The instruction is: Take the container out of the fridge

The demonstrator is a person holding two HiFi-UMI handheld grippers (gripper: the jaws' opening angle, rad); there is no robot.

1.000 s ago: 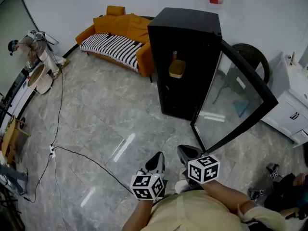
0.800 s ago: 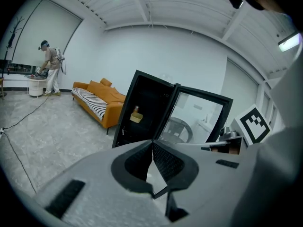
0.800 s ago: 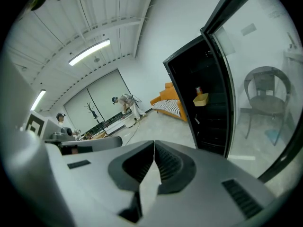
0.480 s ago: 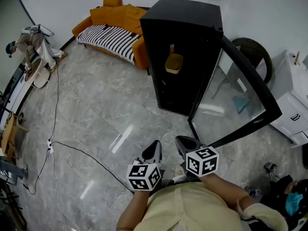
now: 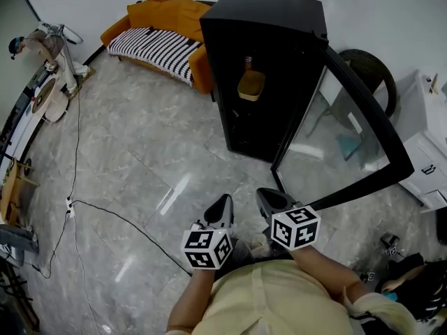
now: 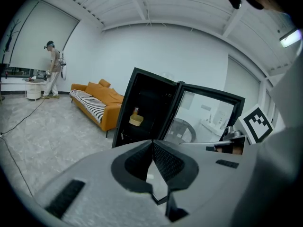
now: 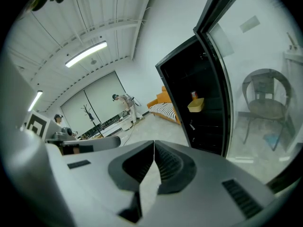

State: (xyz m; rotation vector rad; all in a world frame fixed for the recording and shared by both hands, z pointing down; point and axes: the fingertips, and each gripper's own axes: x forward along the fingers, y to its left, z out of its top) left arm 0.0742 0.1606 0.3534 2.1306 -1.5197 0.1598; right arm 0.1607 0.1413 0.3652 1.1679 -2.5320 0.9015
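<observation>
— How do the grippers stand?
— The left gripper [image 6: 152,144] and the right gripper [image 7: 154,145] are side by side, each with its jaws pressed together on nothing
— And the container?
— The yellow container [image 5: 251,86] sits on a shelf inside the black fridge [image 5: 279,19], well ahead of both; the glass door [image 5: 353,128] hangs open

Behind the container [image 5: 251,86], a small item [image 5: 248,63]: unidentifiable.

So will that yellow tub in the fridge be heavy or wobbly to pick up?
Probably light: the yellow tub looks like a small plastic container. It's wider than tall, so it likely won't tip easily. Its smooth sides might be slippery. What's inside can't be seen.
</observation>
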